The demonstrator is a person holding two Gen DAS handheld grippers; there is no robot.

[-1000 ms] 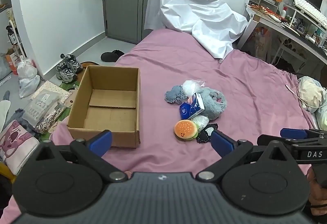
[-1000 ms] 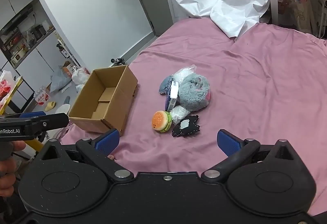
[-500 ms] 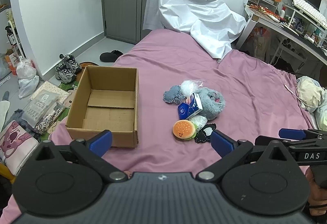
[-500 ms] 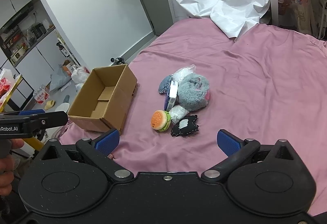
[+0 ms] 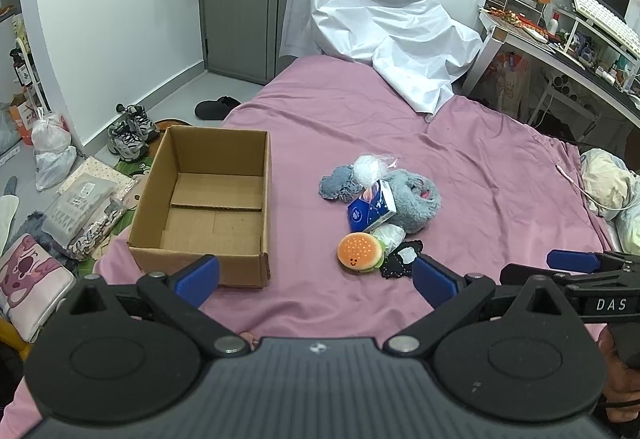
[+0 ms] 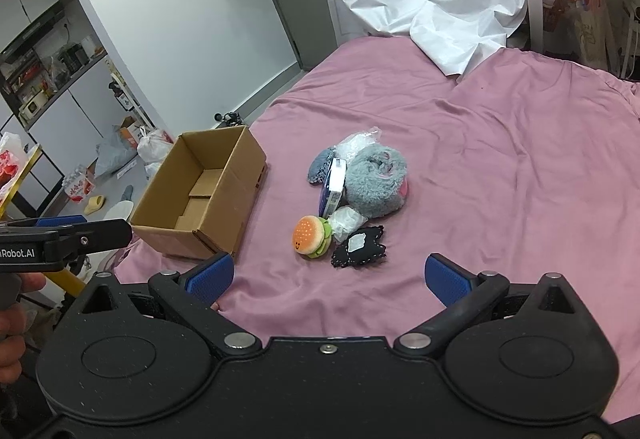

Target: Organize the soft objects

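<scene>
A small heap of soft things lies mid-bed: a burger plush (image 5: pixel 359 252) (image 6: pixel 309 236), a grey fluffy slipper (image 5: pixel 414 197) (image 6: pixel 376 181), a blue tissue pack (image 5: pixel 370 210) (image 6: pixel 335 183), a black fabric piece (image 5: pixel 401 261) (image 6: pixel 359 247) and clear bags. To their left stands an empty cardboard box (image 5: pixel 208 199) (image 6: pixel 200 195). My left gripper (image 5: pixel 315 273) is open, held short of the box and the heap. My right gripper (image 6: pixel 327 275) is open too, nothing between its fingers, in front of the heap.
The pink bed sheet (image 5: pixel 460 175) stretches right and far. A white cloth (image 5: pixel 380 23) drapes the bed's far end. A desk (image 5: pixel 560 47) stands at the right; shoes (image 5: pixel 130 133) and bags litter the floor left. A pillow (image 5: pixel 608 183) lies at the right edge.
Both views have drifted very slightly; the heap sits a touch lower-left in each. Both grippers stay open and nothing on the bed has moved.
</scene>
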